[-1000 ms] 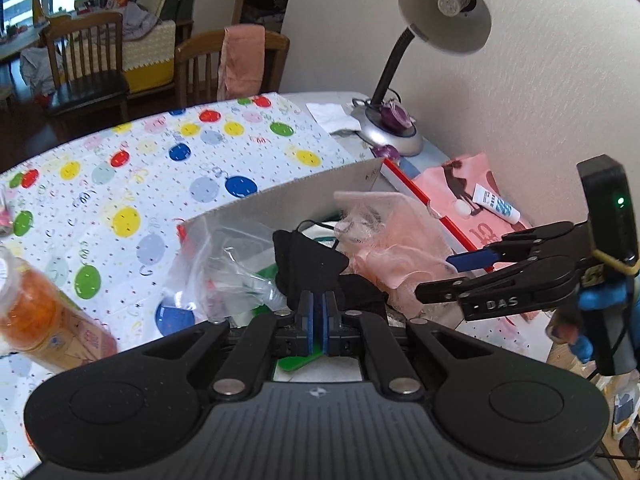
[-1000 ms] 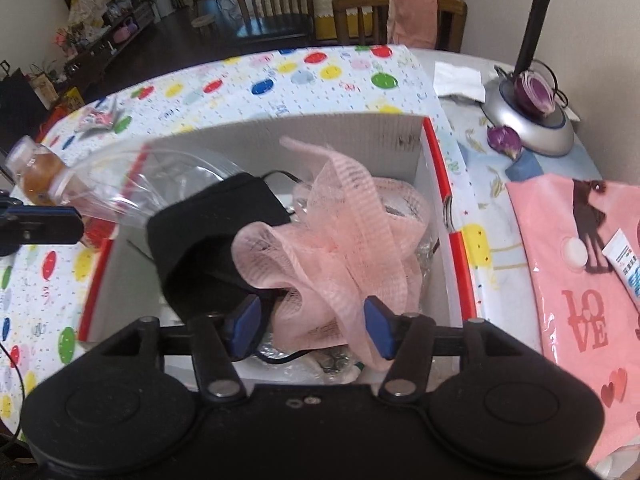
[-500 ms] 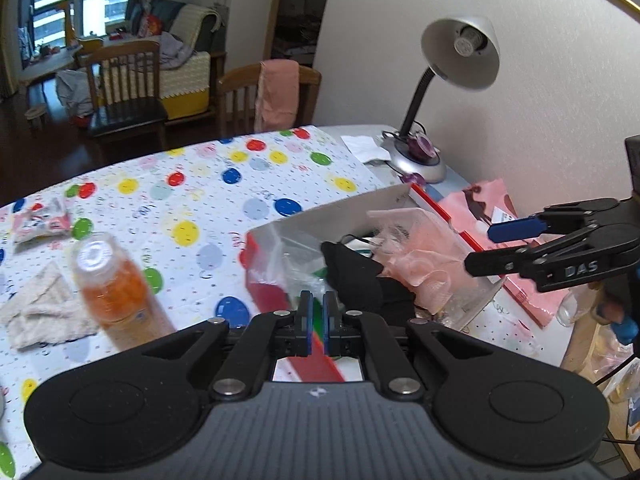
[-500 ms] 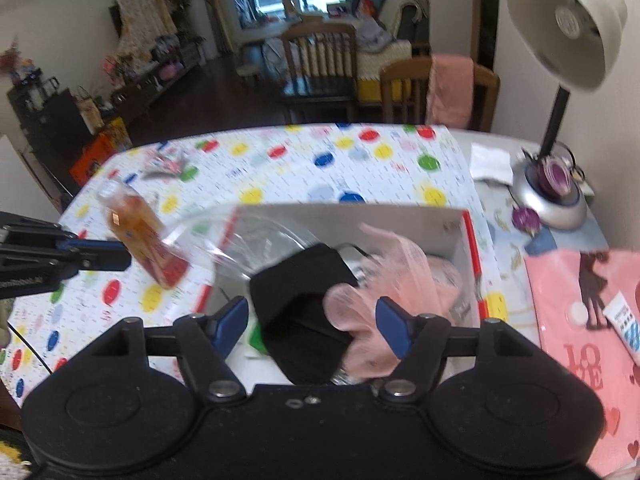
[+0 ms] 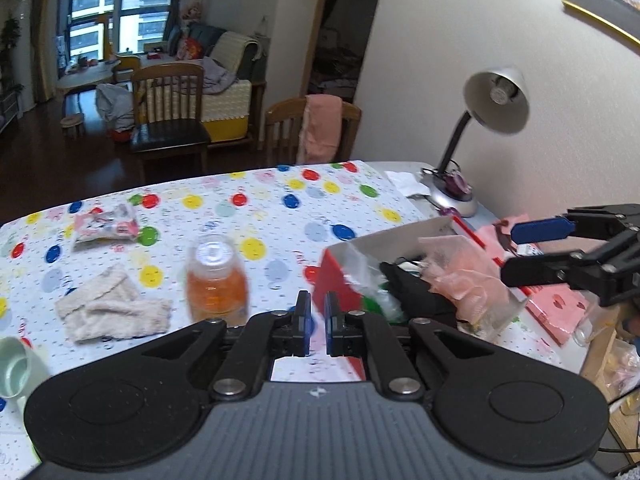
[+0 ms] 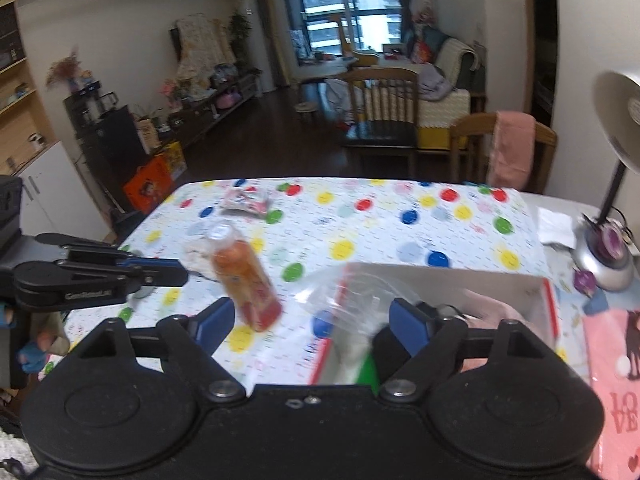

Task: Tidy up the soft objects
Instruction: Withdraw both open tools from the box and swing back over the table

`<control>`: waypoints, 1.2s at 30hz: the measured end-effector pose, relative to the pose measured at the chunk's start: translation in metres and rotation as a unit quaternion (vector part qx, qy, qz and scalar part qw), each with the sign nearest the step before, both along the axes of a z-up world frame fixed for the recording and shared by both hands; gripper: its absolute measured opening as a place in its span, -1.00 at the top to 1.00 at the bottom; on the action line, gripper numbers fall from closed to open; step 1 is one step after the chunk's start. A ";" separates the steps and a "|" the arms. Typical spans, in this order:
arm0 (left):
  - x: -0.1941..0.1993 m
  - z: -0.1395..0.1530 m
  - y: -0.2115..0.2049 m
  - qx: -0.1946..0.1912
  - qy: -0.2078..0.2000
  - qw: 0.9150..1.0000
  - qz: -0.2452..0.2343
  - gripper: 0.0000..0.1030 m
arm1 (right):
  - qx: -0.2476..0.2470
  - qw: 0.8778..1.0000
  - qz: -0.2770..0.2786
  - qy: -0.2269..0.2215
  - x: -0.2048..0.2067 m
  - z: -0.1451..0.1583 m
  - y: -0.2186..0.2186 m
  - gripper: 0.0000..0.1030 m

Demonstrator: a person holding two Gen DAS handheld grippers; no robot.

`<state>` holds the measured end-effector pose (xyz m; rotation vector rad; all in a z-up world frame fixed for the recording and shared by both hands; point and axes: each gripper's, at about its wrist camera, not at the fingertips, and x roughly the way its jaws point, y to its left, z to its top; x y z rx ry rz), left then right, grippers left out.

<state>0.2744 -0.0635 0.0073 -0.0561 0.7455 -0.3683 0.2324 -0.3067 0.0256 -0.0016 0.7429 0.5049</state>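
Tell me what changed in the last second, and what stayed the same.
Both tools pulled back and up from the box: the right tool, wide open, left the pink mesh inside, and the left tool came away nearly closed, holding nothing. The black cloth, bottle and towel stayed put.

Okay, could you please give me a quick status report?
Left gripper nearly shut, empty; right gripper open, empty. Towel lies outside box. Bottle stands between them.

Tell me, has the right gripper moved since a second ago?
Yes. The right gripper has pulled up and back from the box: its fingers earlier straddled the pink mesh, and now they sit open short of it, with the bottle in view.
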 end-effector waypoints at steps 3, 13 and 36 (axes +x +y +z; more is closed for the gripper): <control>0.002 -0.002 0.020 -0.004 0.002 1.000 0.012 0.82 | 0.004 1.000 0.019 0.001 -0.002 0.003 0.024 -0.68; 0.010 -0.005 0.092 0.008 -0.014 0.999 0.041 -0.36 | 0.011 0.998 0.060 0.013 -0.005 -0.003 0.108 -0.70; 0.151 -0.013 0.241 0.057 -0.007 0.996 0.071 -0.90 | -0.038 0.993 0.111 0.035 0.035 -0.052 0.280 -0.94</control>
